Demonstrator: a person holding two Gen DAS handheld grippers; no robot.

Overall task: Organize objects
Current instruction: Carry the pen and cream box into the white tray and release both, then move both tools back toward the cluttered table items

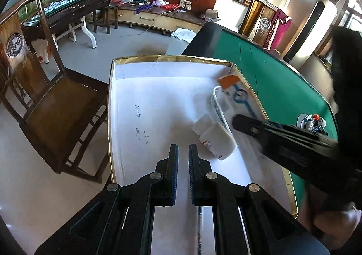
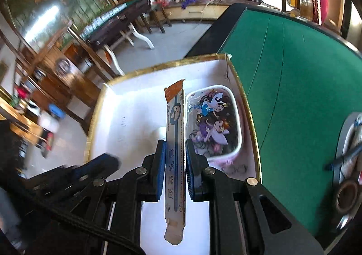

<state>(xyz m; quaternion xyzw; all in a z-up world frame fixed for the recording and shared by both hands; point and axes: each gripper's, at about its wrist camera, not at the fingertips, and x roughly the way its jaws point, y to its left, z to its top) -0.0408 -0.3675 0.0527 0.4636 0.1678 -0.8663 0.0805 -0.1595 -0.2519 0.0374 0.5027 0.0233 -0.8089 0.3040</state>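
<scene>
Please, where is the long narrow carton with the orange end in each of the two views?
Left wrist view: the carton shows right of centre, near the tray's far right corner.
Right wrist view: the carton runs up the centre, clamped in the right gripper.
Shared landmark: the gold-edged white tray.

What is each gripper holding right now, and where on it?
The right gripper clamps a long narrow carton across its sides, near mid-length, over the white tray. The left gripper is shut with a thin pen between its fingers.

One white tray; one bottle; one carton; one lidded tub.
</scene>
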